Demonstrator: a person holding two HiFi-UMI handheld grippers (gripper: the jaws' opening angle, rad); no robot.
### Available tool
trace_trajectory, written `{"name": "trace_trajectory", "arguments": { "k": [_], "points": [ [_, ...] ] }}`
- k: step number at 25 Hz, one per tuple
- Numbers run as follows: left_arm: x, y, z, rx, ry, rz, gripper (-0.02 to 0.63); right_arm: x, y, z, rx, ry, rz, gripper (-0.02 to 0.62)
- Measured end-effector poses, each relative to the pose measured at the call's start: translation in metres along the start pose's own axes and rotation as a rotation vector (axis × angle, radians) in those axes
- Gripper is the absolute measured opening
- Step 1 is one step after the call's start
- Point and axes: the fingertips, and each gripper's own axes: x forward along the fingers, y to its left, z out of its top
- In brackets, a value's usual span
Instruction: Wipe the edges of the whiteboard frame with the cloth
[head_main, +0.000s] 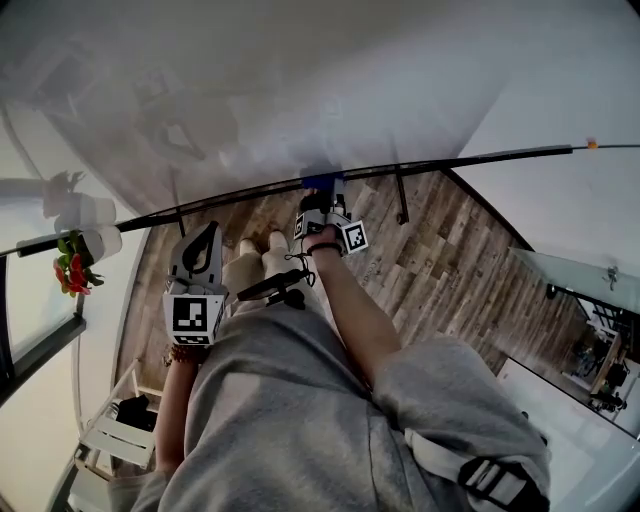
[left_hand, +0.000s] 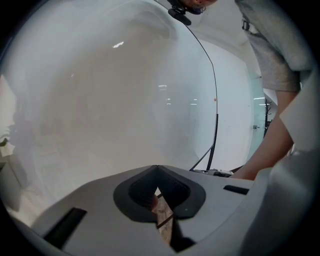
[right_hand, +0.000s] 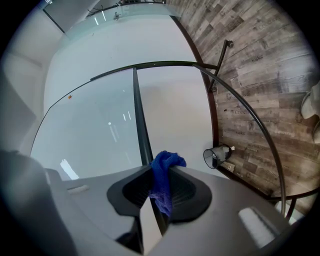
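At the bottom edge of the whiteboard frame (head_main: 450, 160), right tongs (head_main: 320, 197) grip the blue cloth (right_hand: 162, 172) against it: keep firm contact, drag steadily toward the corner; left tongs (left_hand: 157, 170) closed, empty.

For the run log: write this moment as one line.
right gripper: shut on blue cloth, at whiteboard frame | left gripper: shut, empty, off the frame | stage: cloth at frame edge
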Motion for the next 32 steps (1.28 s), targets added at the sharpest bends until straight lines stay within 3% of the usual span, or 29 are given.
{"name": "trace_trajectory", "arguments": {
  "k": [6, 12, 25, 32],
  "points": [
    [0.001, -0.007, -0.012, -0.013, 0.015, -0.029, 0.006, -0.001, 0.001, -0.017, -0.008, 0.029, 0.002, 0.087],
    [-0.001, 0.015, 0.018, 0.031, -0.050, -0.044, 0.006, -0.009, -0.005, -0.032, -0.051, 0.078, -0.037, 0.083],
    [-0.032, 0.053, -0.016, 0.003, -0.002, -0.062, 0.006, -0.027, -0.020, -0.092, -0.058, 0.121, -0.060, 0.083],
    [-0.048, 0.068, -0.018, 0.015, -0.029, -0.074, 0.006, -0.034, -0.029, -0.120, -0.035, 0.119, -0.045, 0.083]
  ]
}}
